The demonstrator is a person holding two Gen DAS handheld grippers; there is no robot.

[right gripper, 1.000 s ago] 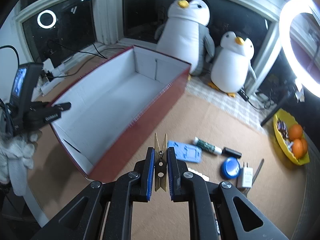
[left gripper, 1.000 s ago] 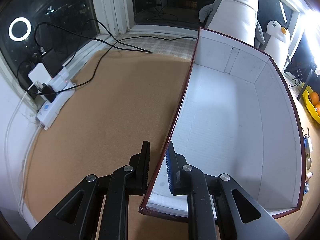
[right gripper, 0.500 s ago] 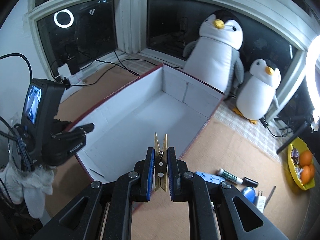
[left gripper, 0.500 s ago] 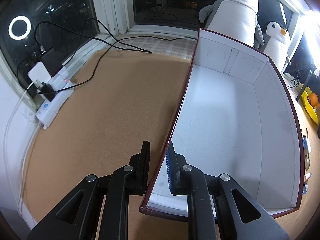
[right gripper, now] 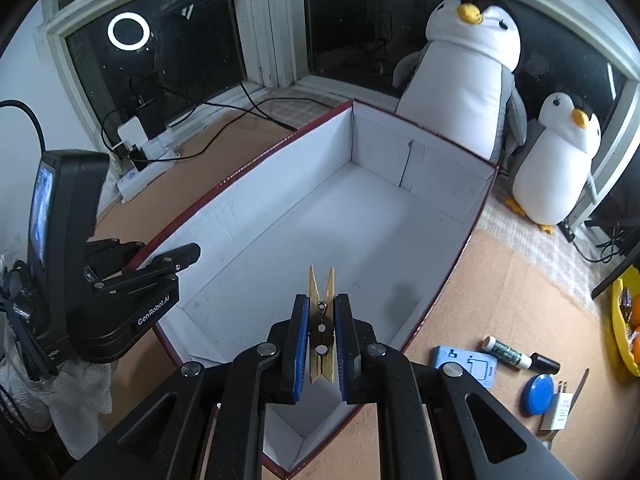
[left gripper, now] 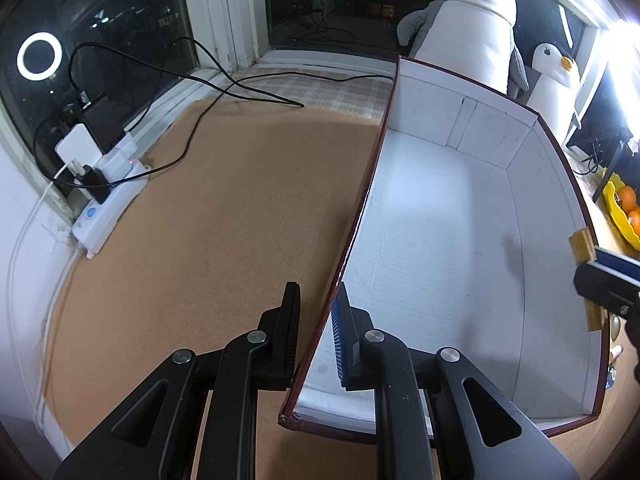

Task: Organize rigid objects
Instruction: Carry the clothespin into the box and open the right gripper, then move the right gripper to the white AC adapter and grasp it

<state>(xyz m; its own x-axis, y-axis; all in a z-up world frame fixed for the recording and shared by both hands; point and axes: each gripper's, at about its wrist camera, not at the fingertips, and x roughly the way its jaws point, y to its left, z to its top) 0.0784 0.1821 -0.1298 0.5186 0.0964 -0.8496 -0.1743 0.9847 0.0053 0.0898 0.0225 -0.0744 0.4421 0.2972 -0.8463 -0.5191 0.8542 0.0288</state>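
A long box [right gripper: 320, 220], dark red outside and white inside, lies on the cork tabletop with nothing in it. My left gripper [left gripper: 317, 292] is shut on the box's left wall [left gripper: 360, 208] near the near corner, one finger outside and one inside. From the right wrist view the left gripper [right gripper: 164, 252] shows at that same wall. My right gripper [right gripper: 322, 300] is shut on a wooden clothespin [right gripper: 322, 334], prongs pointing forward, over the near end of the box's inside. The right gripper [left gripper: 608, 280] and clothespin [left gripper: 582, 246] also show above the box's right wall.
On the table right of the box lie a blue flat piece [right gripper: 466, 364], a marker [right gripper: 516, 356], a blue round lid [right gripper: 538, 394] and a white plug [right gripper: 560, 404]. A yellow bowl of oranges [right gripper: 624, 320] sits far right. Two plush penguins [right gripper: 468, 80] stand behind. A power strip [left gripper: 108, 208] with cables lies left.
My right gripper carried the clothespin left, from over the table beside the box to over the box's inside, and now shows in the left wrist view. The left gripper kept still.
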